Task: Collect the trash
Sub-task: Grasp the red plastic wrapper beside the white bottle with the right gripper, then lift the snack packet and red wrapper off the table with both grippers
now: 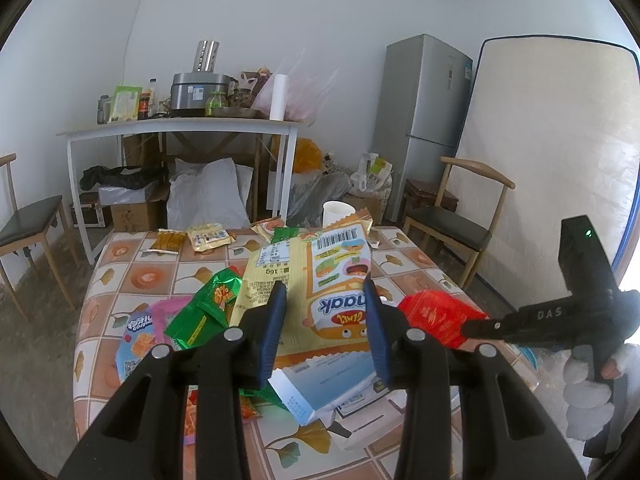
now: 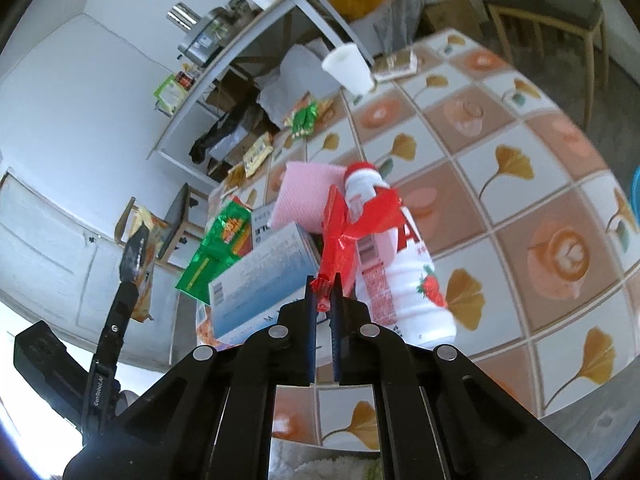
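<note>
My left gripper (image 1: 324, 284) is shut on a large yellow-and-orange snack bag (image 1: 320, 272), which it holds up above the tiled table (image 1: 132, 268). In the right wrist view that bag (image 2: 146, 236) hangs at the left gripper (image 2: 130, 264), off the table's left side. My right gripper (image 2: 323, 284) is shut on the end of a red foil wrapper (image 2: 344, 224). The wrapper drapes over a white strawberry drink bottle (image 2: 400, 276) lying on the table. From the left wrist camera, the red wrapper (image 1: 432, 312) sits at the right gripper (image 1: 468, 328).
More trash lies on the table: a green wrapper (image 2: 216, 248), a blue-white box (image 2: 260, 280), a pink pack (image 2: 304, 196), small packets (image 1: 208, 236) and a white cup (image 2: 348, 68) at the far edge. Chairs (image 1: 452, 224), a white desk (image 1: 180, 128) and a fridge (image 1: 424, 120) stand beyond.
</note>
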`<action>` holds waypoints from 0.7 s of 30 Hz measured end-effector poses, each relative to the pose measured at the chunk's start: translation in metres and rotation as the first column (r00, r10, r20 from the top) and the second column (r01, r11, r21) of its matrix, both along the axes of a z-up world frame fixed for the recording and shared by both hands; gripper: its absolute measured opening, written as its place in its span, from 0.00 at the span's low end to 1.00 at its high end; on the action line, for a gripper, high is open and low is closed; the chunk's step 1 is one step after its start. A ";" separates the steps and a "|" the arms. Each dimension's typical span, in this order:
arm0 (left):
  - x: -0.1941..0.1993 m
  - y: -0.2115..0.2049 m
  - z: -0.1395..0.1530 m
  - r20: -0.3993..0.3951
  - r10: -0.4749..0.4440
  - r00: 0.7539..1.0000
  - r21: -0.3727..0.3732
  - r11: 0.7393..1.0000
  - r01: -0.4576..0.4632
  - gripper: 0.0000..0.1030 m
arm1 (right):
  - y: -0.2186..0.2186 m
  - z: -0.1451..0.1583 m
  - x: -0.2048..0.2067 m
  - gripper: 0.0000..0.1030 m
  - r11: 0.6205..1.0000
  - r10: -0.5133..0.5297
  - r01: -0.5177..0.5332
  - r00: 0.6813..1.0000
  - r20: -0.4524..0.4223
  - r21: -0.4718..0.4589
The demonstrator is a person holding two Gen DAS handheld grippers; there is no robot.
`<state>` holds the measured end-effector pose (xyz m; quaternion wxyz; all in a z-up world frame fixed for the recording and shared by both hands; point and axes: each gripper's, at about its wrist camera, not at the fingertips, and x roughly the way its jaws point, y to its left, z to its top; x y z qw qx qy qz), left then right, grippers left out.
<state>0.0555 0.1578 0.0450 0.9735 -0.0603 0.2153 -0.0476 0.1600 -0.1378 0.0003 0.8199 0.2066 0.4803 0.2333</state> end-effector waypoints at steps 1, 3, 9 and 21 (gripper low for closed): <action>-0.001 -0.001 0.001 0.003 0.000 1.000 0.001 1.000 0.000 0.36 | -0.001 0.004 0.000 0.04 1.000 0.002 -0.002 1.000 0.017 0.000; -0.002 -0.003 0.002 0.007 0.000 1.000 0.003 1.000 0.000 0.36 | -0.002 0.009 -0.001 0.04 1.000 0.004 -0.004 0.999 0.040 0.001; -0.002 -0.006 0.004 0.013 0.001 1.000 0.004 1.000 -0.001 0.36 | -0.003 0.028 -0.001 0.04 1.000 0.023 -0.025 0.993 0.118 0.009; -0.010 -0.010 0.018 0.064 0.023 0.998 0.014 1.000 -0.024 0.36 | 0.007 0.051 0.010 0.04 0.998 0.062 -0.063 0.977 0.205 -0.002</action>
